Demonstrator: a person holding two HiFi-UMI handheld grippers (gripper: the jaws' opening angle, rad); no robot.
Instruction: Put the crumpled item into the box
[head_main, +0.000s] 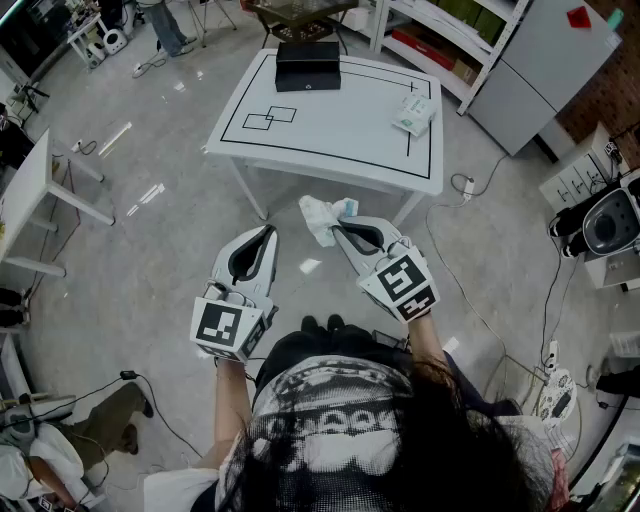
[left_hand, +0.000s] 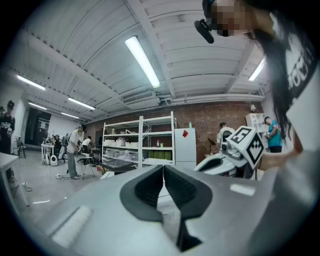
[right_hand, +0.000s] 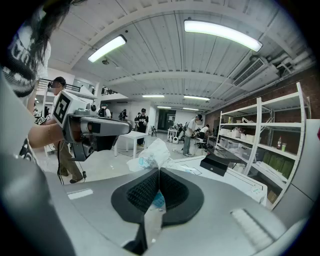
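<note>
Seen from the head view, the person stands short of a white tabletop (head_main: 340, 125) marked with black lines, both grippers held out over the grey floor (head_main: 150, 230). The right gripper (head_main: 337, 229) carries the crumpled item (head_main: 320, 215), a white wad with a touch of blue, hanging in the air just before the tabletop's near edge. The black box (head_main: 307, 65) sits at the far edge, well apart from it, and a small white packet (head_main: 414, 115) lies near the right side. Only the right gripper view shows the grip itself: the right gripper (right_hand: 159, 172) is pressed onto the crumpled item (right_hand: 150, 156), a strip of which runs down between the pads while the bulk puffs out above the tips. That view also shows the box (right_hand: 219, 164) low and shut on the tabletop (right_hand: 245, 182), past the wad to the right. The left gripper (head_main: 269, 231) points the same way in the head view. Its own view shows the left gripper (left_hand: 163, 167) with its jaws pressed together on nothing, the shelves (left_hand: 140, 142) and a white cabinet (left_hand: 185, 145) standing beyond.
</note>
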